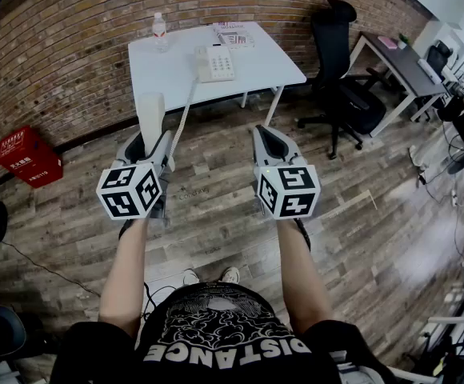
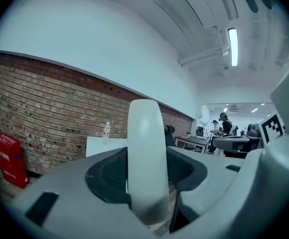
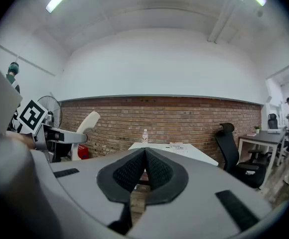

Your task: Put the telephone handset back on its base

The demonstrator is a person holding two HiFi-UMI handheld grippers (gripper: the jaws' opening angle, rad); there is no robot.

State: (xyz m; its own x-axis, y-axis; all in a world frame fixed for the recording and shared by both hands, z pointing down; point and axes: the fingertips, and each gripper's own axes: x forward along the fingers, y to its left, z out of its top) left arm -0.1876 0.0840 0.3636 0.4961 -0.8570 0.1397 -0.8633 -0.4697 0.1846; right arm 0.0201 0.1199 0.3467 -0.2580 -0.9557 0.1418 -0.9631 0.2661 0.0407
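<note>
My left gripper [image 1: 152, 144] is shut on the white telephone handset [image 1: 150, 119], which stands upright between its jaws well short of the white table [image 1: 260, 64]. In the left gripper view the handset [image 2: 145, 158] fills the gap between the black pads. Its coiled cord [image 1: 186, 112] runs up to the beige telephone base [image 1: 215, 62] on the table. My right gripper [image 1: 269, 144] hangs beside it, shut and empty, its pads [image 3: 145, 171] touching. From the right gripper view the handset [image 3: 87, 124] shows at the left.
A water bottle [image 1: 160, 32] and papers [image 1: 232, 34] are on the table. A black office chair [image 1: 340, 62] stands to its right, a dark desk [image 1: 400, 58] beyond. A red box [image 1: 29, 156] rests on the wooden floor by the brick wall.
</note>
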